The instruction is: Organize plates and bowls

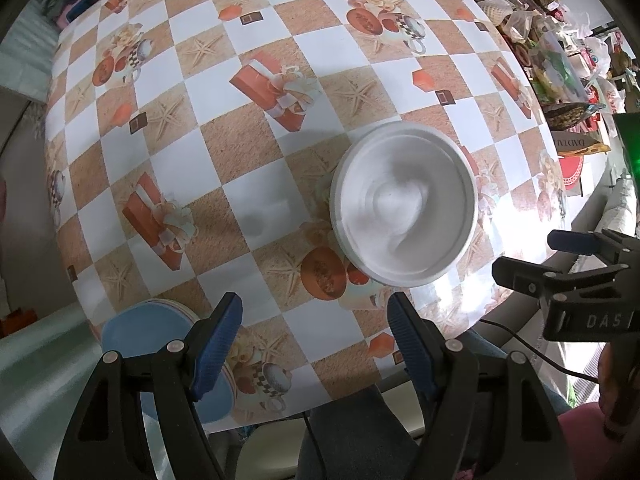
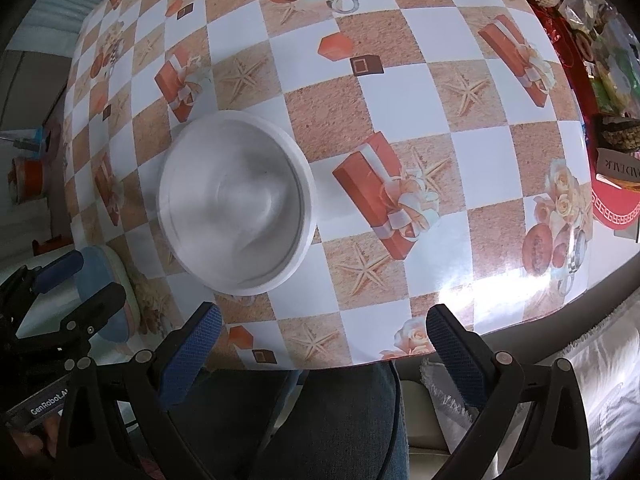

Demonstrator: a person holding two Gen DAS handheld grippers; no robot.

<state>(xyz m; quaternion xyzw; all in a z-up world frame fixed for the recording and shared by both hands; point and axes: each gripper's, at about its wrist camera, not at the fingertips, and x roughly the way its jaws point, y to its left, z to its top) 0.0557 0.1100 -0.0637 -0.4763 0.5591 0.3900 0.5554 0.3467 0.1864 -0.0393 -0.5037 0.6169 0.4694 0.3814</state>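
On the checked-cloth table a round white bowl sits upright at one o'clock of the left gripper; a blue plate (partly hidden) lies at nine. Right gripper fingers gape wide, as do the left's, holding nothing.

Round table under checkered gift-and-starfish oilcloth — bright glare at near edge; cluttered shelf beyond.
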